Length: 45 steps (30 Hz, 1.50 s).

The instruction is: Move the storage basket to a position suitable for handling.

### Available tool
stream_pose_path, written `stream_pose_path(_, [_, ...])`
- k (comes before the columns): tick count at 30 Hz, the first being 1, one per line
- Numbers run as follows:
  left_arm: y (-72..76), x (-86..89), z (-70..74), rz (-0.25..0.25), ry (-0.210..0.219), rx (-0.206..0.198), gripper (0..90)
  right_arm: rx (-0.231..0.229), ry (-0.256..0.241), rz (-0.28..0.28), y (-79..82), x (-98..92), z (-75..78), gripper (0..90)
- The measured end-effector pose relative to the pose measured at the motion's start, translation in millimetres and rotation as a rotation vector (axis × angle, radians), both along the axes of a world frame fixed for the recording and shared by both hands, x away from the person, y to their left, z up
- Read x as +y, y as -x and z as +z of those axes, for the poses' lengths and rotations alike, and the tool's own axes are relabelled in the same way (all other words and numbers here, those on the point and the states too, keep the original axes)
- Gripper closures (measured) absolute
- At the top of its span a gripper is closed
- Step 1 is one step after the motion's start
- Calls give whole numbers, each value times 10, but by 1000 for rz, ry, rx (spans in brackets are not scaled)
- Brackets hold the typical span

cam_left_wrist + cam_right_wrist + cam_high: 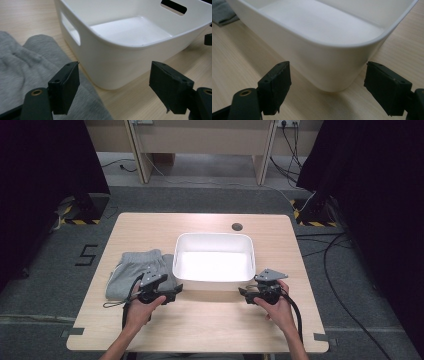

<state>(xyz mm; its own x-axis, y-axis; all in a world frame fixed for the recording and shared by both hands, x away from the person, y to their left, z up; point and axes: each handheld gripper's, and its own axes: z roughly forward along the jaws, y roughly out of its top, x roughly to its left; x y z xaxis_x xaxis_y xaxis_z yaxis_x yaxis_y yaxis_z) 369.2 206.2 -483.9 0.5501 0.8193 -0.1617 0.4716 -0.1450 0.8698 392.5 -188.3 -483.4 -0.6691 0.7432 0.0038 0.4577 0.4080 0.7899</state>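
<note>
Just ahead of both wide-open pairs of jaws sits the white tub (214,259) on the table (200,320), grey trousers (135,270) under the left gripper (172,291), right gripper (245,293) opposite.

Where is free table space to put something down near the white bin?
Bare wood lies behind the white bin, around the dark round spot, and along the near edge between the two hands. It is crowded on the left, where the grey garment touches the bin beside the left tongs.
</note>
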Motion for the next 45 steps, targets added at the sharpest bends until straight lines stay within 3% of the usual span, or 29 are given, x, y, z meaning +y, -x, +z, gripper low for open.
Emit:
stream_pose_path(6, [64, 312, 16, 52, -18, -11, 235, -8, 13, -24, 183, -55, -13, 218])
stream_pose_path(9, [23, 481, -1, 105, -80, -22, 232, -10, 1, -27, 268, -73, -23, 220])
stream_pose_path(13, [-65, 635, -43, 160, -80, 6, 240, -12, -6, -20, 334, -77, -23, 220])
stream_pose_path(17, [-163, 708, -92, 203, -133, 25, 249, -10, -1, -16, 357, -72, -36, 220])
stream_pose_path(25, [-231, 688, -327, 192, -264, 91, 259, -8, 1, 6, 364, -35, -57, 220])
stream_pose_path(32, [-105, 682, -371, 195, -245, 81, 273, -1, 14, 19, 374, -10, -81, 221])
stream_pose_path(45, [438, 639, -369, 151, -253, 75, 278, -4, 12, 22, 372, 11, -91, 221])
